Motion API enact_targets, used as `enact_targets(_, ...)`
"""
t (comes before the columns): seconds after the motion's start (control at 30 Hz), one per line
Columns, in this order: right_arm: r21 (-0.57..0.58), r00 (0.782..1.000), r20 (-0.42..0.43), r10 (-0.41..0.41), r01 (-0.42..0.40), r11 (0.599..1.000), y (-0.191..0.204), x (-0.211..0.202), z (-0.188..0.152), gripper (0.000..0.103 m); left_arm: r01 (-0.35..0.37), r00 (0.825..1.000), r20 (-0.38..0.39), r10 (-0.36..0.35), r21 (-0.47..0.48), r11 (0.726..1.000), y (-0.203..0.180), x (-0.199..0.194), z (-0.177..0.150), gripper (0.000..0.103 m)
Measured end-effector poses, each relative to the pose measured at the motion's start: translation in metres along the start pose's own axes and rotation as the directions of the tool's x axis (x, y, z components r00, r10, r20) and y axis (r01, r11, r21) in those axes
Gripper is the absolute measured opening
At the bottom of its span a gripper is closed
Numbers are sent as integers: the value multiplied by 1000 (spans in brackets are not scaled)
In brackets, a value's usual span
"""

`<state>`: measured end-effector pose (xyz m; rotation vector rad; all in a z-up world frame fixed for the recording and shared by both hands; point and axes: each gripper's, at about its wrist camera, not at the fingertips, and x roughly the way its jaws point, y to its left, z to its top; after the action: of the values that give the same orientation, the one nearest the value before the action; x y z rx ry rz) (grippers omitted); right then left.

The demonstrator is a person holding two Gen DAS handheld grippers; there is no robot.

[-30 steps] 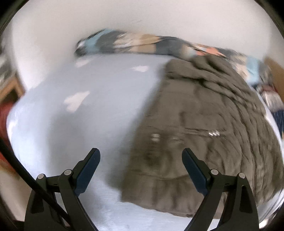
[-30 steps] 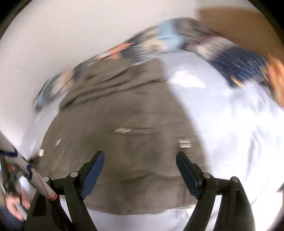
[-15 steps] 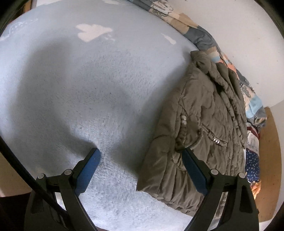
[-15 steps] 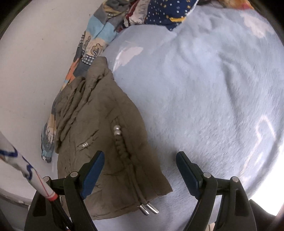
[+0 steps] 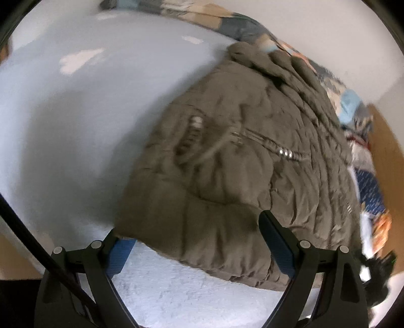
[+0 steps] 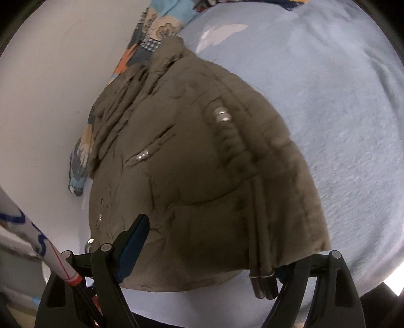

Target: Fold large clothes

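Observation:
An olive-brown padded jacket (image 5: 247, 156) lies folded in half on a light blue fleece blanket (image 5: 75, 113); it also shows in the right wrist view (image 6: 197, 171). My left gripper (image 5: 197, 237) is open, its jaws straddling the jacket's near hem corner, the left finger tucked under the hem edge. My right gripper (image 6: 209, 247) is open too, its jaws straddling the other end of the hem, with the drawstring toggles (image 6: 262, 285) hanging by its right finger.
A patchwork quilt (image 5: 227, 22) is bunched along the white wall behind the jacket, also seen in the right wrist view (image 6: 156, 32). Blue starred fabric (image 5: 371, 194) lies at the right. Bare blue blanket (image 6: 328, 88) spreads beside the jacket.
Both grippers have moved in close to the jacket's near hem, so the hem now lies between their open jaws. The jacket itself has stayed folded in place.

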<state>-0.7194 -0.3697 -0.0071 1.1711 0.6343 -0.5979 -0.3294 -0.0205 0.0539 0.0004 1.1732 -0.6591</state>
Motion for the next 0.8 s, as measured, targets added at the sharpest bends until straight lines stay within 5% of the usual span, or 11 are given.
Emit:
enact_targets(0.07,-2,1000,13,-19,19,1000,0,-1,0,62,-44,998,37,43,47,998,-9,0,-2,81)
enact_targets(0.1,4,999,23,-35,34,999,-2,-2,0,41,-62,997,46,59,72,996,-14,1,-3,75)
enact_targets(0.13,5,999,31,-42,42,999,-3,-3,1,38,-83,995,58,78,99,992,-18,1,-3,69)
enact_targets(0.33,-167,977,73,-198,208,964,23,4,-3,36,-269,959,173,226,286,920,-52,10,-16,66)
enact_targets(0.47,-192,970,55,-235,242,951,24,12,-1,39,-345,933,232,276,351,870,-60,14,-25,67)
enact_targets(0.8,-234,963,72,-260,269,934,30,18,-4,44,-392,914,266,308,377,839,-66,18,-27,67)
